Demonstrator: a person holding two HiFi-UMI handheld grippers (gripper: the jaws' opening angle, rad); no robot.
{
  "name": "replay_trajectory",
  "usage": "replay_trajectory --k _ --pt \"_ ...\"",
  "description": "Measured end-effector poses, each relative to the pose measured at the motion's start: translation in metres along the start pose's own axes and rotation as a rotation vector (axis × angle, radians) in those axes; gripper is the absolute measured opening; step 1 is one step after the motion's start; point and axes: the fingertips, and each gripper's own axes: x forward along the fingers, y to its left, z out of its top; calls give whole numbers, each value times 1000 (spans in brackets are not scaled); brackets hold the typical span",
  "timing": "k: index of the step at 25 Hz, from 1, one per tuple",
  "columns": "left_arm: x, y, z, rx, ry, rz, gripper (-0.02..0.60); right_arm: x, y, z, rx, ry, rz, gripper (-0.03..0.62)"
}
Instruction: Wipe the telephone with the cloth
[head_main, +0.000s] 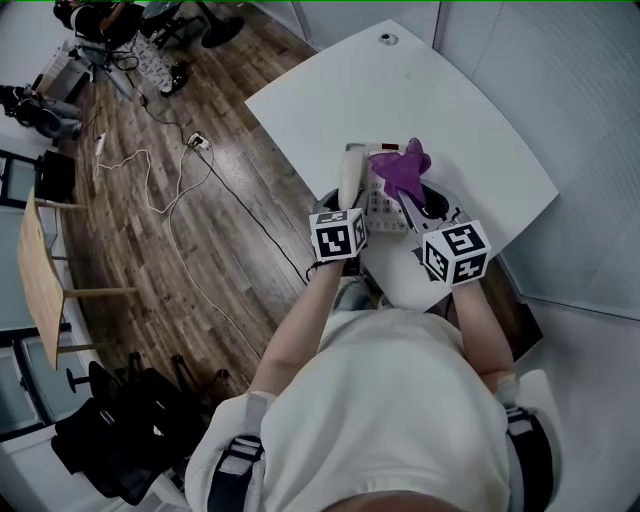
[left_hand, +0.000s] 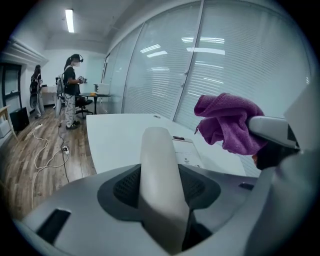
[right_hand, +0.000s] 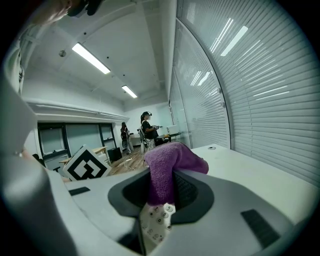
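A white telephone (head_main: 384, 207) sits near the front edge of the white table (head_main: 450, 110). My left gripper (head_main: 350, 203) is shut on its handset (head_main: 349, 172), which fills the gap between the jaws in the left gripper view (left_hand: 159, 175). My right gripper (head_main: 415, 200) is shut on a purple cloth (head_main: 403, 168) bunched just above the keypad. In the right gripper view the cloth (right_hand: 167, 170) stands up between the jaws, and the keypad (right_hand: 156, 222) shows right below it. The cloth (left_hand: 227, 122) also hangs at the right of the left gripper view.
The rest of the table top is bare apart from a round cable port (head_main: 388, 39) at its far end. Cables (head_main: 170, 190) trail over the wooden floor to the left. A glass wall with blinds (left_hand: 215, 65) stands behind the table. People (left_hand: 71, 90) stand far off.
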Motion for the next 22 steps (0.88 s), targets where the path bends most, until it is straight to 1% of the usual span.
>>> replay_trajectory --k 3,12,16,20,22 --pt "-9 -3 0 -41 -20 -26 224 -1 3 0 -10 -1 10 98" --pt "-36 -15 0 -221 -53 -166 224 -7 8 9 -35 -14 31 98" --pt "-51 -22 2 -264 -90 -229 224 -8 13 13 -46 -26 43 98" --pt "-66 -28 2 -331 -125 -289 224 -12 18 19 -55 -45 54 98" --pt "-73 -32 1 -345 -141 -311 224 -14 20 22 -61 -51 59 98"
